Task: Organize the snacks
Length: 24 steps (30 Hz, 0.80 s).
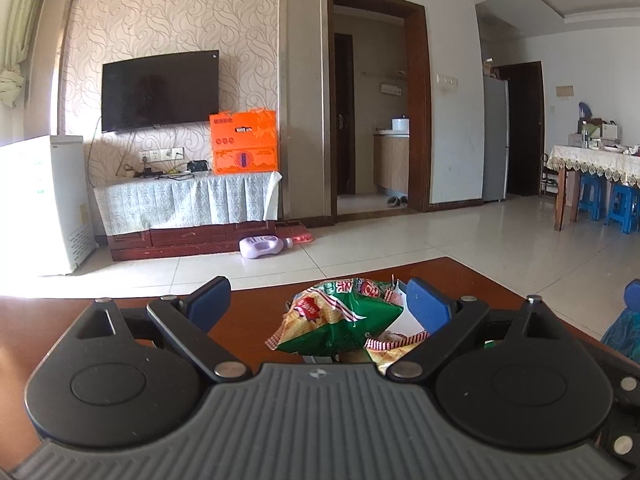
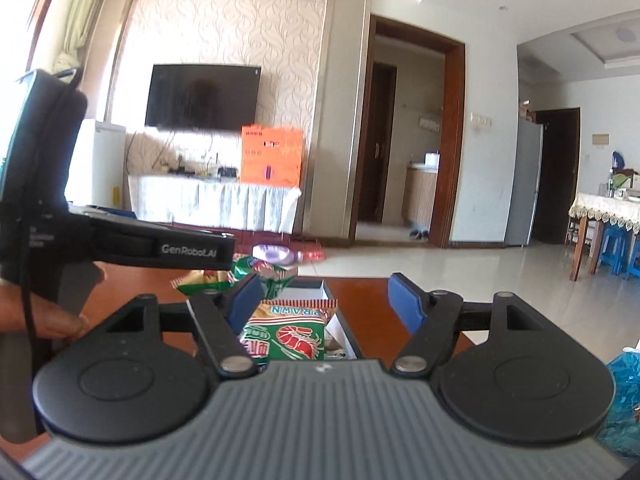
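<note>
In the left wrist view a heap of green and red snack bags (image 1: pixel 340 320) lies on the brown table (image 1: pixel 248 312), partly over a white-walled box (image 1: pixel 410 322). My left gripper (image 1: pixel 320 302) stands open just above the heap, one blue pad on each side and neither pressing on it. In the right wrist view a green prawn snack bag (image 2: pixel 288 334) lies in the box (image 2: pixel 310 285). My right gripper (image 2: pixel 326 300) is open over it, its left pad close to the bag's corner. The left gripper (image 2: pixel 160 248), held by a hand (image 2: pixel 44 316), hovers over another green bag (image 2: pixel 250 270).
A blue plastic bag (image 2: pixel 626 384) sits at the table's right edge. Beyond the far edge lies tiled floor with a purple bottle (image 1: pixel 264 246). A TV stand with an orange carton (image 1: pixel 244 142) lines the wall. A dining table with blue stools (image 1: pixel 618 208) stands at right.
</note>
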Each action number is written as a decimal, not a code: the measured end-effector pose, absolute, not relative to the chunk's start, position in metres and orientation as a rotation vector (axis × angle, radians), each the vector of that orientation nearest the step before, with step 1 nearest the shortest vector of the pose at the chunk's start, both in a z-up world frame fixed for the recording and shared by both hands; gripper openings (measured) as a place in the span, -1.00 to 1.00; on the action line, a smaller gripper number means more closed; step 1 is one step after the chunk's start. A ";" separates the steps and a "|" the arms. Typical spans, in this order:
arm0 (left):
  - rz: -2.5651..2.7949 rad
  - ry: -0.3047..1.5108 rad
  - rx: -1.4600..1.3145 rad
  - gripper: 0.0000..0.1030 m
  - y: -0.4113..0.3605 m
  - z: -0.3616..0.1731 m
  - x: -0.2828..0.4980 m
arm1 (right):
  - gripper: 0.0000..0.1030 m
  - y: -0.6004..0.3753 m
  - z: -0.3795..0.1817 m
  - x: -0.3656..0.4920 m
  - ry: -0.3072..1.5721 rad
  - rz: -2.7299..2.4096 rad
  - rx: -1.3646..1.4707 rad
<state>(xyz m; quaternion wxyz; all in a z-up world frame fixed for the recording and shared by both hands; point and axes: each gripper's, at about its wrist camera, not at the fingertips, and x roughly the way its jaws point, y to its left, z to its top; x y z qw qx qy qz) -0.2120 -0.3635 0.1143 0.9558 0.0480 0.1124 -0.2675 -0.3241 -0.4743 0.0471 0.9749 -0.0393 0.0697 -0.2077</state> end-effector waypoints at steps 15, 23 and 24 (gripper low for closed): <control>-0.452 0.298 0.113 1.00 -0.279 0.116 -0.333 | 0.60 -0.443 0.039 -0.396 0.206 -0.361 -0.002; -0.463 0.334 0.080 1.00 -0.257 0.103 -0.356 | 0.60 -0.435 0.030 -0.394 0.240 -0.367 -0.014; -0.455 0.326 0.062 1.00 -0.254 0.101 -0.357 | 0.60 -0.436 0.030 -0.394 0.245 -0.366 -0.014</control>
